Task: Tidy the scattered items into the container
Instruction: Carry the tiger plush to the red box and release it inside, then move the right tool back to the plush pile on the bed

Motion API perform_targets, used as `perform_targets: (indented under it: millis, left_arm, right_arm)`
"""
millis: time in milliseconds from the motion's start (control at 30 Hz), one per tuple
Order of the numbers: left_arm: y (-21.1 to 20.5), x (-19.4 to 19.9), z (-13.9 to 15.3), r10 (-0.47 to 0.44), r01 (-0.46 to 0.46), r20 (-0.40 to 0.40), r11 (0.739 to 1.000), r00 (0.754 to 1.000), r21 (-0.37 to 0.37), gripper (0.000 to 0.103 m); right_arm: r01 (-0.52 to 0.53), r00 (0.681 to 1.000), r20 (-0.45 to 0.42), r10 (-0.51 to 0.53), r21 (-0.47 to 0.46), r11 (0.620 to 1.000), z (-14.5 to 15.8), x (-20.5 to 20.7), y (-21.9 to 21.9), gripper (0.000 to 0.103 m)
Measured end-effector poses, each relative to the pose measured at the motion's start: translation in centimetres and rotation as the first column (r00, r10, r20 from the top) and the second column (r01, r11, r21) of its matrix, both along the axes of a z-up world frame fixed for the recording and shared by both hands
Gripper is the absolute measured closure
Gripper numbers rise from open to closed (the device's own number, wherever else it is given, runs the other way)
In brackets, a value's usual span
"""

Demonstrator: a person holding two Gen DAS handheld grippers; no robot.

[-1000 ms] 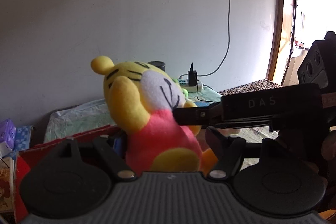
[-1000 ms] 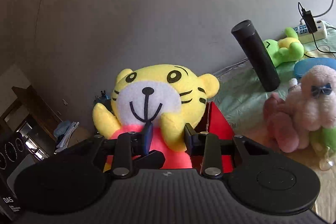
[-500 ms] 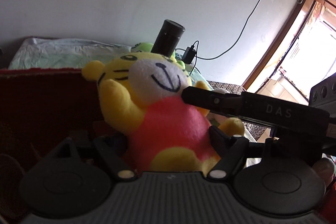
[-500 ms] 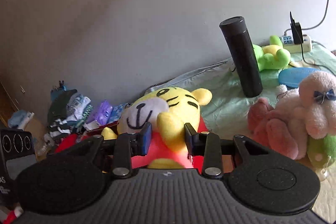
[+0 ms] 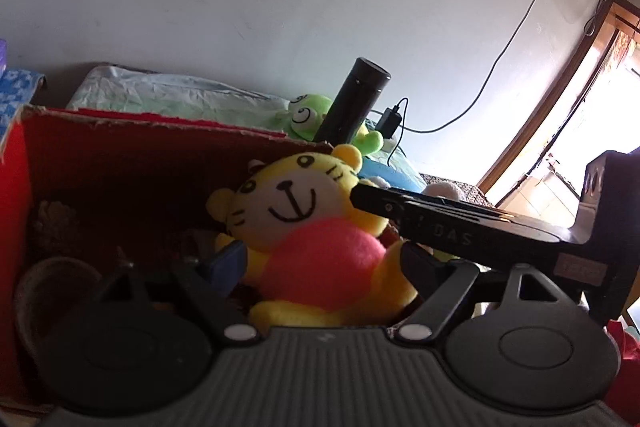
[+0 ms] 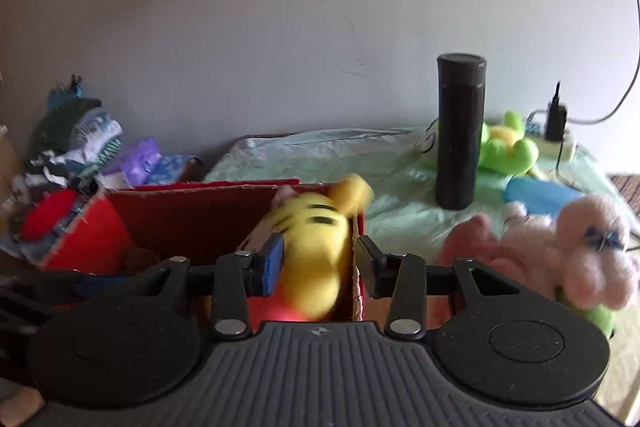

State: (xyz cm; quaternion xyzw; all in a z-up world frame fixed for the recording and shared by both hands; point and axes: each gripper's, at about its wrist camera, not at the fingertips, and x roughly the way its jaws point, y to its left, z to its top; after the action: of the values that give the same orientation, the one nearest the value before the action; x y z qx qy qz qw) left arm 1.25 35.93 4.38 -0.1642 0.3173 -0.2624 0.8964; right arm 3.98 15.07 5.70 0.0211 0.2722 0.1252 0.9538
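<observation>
A yellow tiger plush (image 5: 320, 247) in a pink shirt lies inside the open red cardboard box (image 5: 160, 125), against its right end. My left gripper (image 5: 320, 261) straddles the plush's body with the jaws apart and not squeezing it. The right gripper's black body (image 5: 460, 233) reaches in from the right beside the tiger's head. In the right wrist view the tiger (image 6: 316, 247) is blurred between the fingers of my right gripper (image 6: 320, 265). Those jaws are opening. The right finger (image 6: 370, 267) is outside the box wall (image 6: 356, 283), clear of the plush.
On the green sheet behind the box stand a black bottle (image 6: 460, 131) and a green frog plush (image 6: 508, 147). A pink and white plush (image 6: 580, 255) lies right of the box. A charger and power strip (image 6: 556, 131) sit by the wall, clothes (image 6: 76, 147) at left.
Both grippers came down with the tiger from above the box into it. Both pairs of jaws have widened, and the tiger has tipped and settled lower.
</observation>
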Motion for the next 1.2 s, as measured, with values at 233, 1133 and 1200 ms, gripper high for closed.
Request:
perform_targets:
  millis: [233,1133,1200]
  left_arm:
    - [-2.6,0.7,-1.1,-0.067,0.068,-0.027,0.997,0.997,0.039,0.020]
    - [-2.9,1.9,-0.6,0.001,0.005,-0.036,0.987,0.999,0.160,0.008]
    - [-3.1,2.3,-1.1,0.023,-0.014,-0.050,0.984,0.998,0.177,0.008]
  right_arm:
    - [-0.015,0.999,-0.029,0.018,0.077,0.997,0.0,0.0,-1.0,0.059]
    - [0.086,0.991,-0.125,-0.045,0.350,0.933,-1.8,-1.5,-5.1,0.066]
    - [0.082,0.992,-0.124,-0.040,0.356,0.931,-2.0,-1.6,-5.2,0.067]
